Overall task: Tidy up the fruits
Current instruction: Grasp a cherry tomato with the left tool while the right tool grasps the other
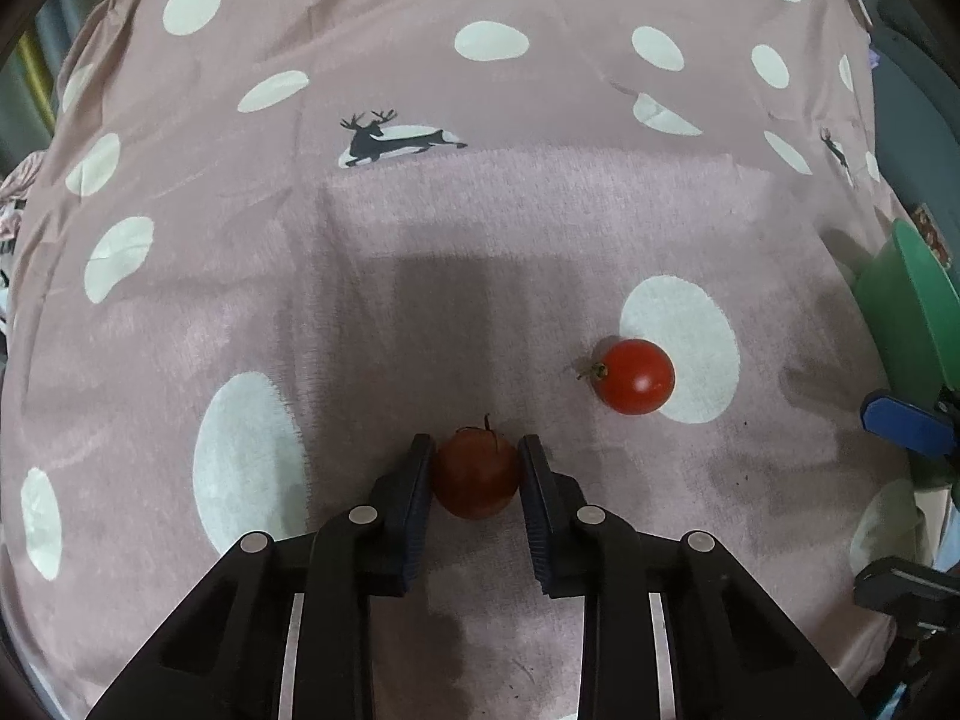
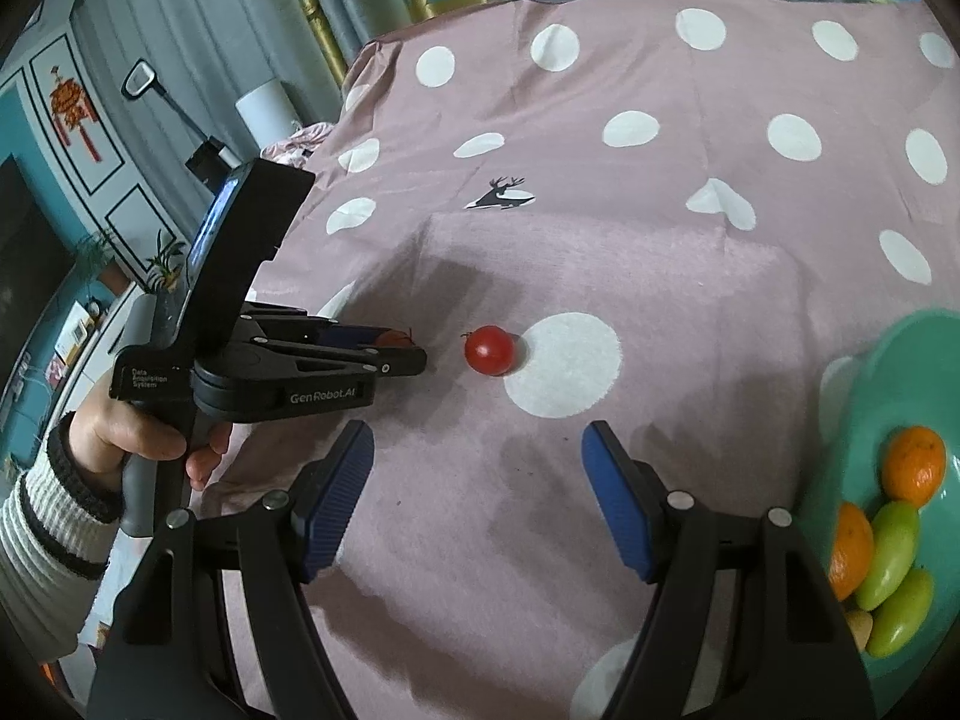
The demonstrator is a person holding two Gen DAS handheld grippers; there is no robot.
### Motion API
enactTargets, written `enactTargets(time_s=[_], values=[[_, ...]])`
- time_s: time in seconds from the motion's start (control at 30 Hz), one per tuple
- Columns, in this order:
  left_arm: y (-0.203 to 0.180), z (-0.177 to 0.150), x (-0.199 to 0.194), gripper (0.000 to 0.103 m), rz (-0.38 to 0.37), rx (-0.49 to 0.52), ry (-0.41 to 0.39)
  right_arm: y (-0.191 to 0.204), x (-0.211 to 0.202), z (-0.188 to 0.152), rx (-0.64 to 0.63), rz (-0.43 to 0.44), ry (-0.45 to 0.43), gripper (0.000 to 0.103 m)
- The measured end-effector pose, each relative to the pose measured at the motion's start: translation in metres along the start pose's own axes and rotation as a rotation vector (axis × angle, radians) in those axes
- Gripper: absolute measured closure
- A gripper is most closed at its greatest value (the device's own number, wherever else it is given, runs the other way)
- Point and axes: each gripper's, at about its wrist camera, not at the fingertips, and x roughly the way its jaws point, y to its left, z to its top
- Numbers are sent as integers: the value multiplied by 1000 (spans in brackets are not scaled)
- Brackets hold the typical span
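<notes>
Fingers [image 1: 423, 480] of the left gripper [image 1: 476, 474] pinch one tomato [image 1: 476, 480] on the pink bedspread [image 1: 480, 210]; the right gripper [image 2: 477, 504] gapes empty, another tomato [image 2: 489, 350] lying ahead, near the green bowl [image 2: 888, 372].

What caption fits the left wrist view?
Left tongs shut on a tomato; a second tomato lies nearby on the spotted cloth.

Two red tomatoes [image 1: 636, 376] [image 1: 476, 474], two oranges [image 2: 915, 465] [image 2: 851, 549], three green fruits [image 2: 891, 552] [image 2: 903, 612] [image 2: 859, 627], one green bowl [image 2: 888, 372], two grippers [image 1: 477, 468] [image 2: 477, 504].
</notes>
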Motion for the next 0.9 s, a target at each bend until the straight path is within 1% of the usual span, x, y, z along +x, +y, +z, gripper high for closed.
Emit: enactTargets(time_s=[0.07,0.17,0.27,0.33,0.43,0.57,0.63,0.67,0.7,0.77,0.9], values=[[2,-2,-4,75,-26,-16,-14,5,6,4,-27,-5,15,31],[8,-7,-18,75,-86,-54,-59,7,20,13,-50,-8,40,32],[12,-14,-34,75,-113,-69,-107,4,38,26,-49,-19,62,36],[16,-18,-41,75,-131,-76,-124,4,54,34,-54,-26,86,42],[21,-20,-43,75,-145,-93,-132,6,75,42,-65,-36,125,50],[27,-24,-43,75,-172,-108,-135,8,99,49,-84,-64,169,56],[26,-25,-43,75,-174,-102,-137,9,109,50,-112,-99,202,65],[26,-25,-43,75,-176,-98,-137,11,109,50,-127,-111,195,68],[26,-25,-43,75,-179,-95,-137,12,110,51,-141,-122,202,73],[23,-26,-43,75,-180,-90,-139,12,111,52,-151,-130,206,73],[18,-28,-46,75,-186,-87,-141,10,102,46,-130,-102,200,74]])
